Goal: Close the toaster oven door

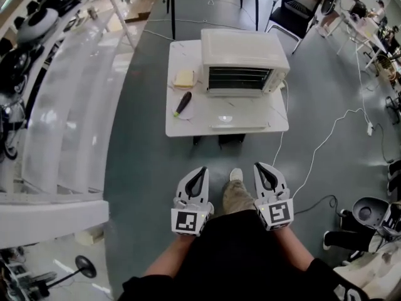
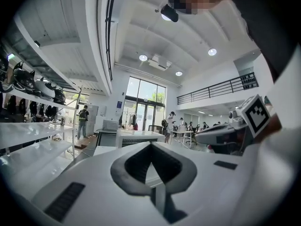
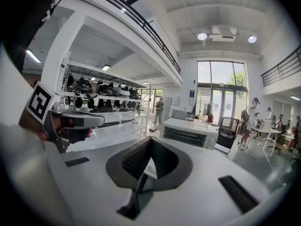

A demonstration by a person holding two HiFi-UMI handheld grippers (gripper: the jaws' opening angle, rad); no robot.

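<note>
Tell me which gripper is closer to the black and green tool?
Left. The left gripper is almost straight in front of the tool; the right gripper is off to its right, farther away.

A grey floor (image 1: 144, 168) spreads ahead of the jaws, with a black office chair (image 1: 293, 11) far off to their right. White shelving (image 1: 69, 124) runs along their left. Far beyond them, tall windows (image 3: 221, 86) glow under round ceiling lights (image 3: 202, 36), and a railed balcony (image 2: 221, 86) lines the right wall.
</note>
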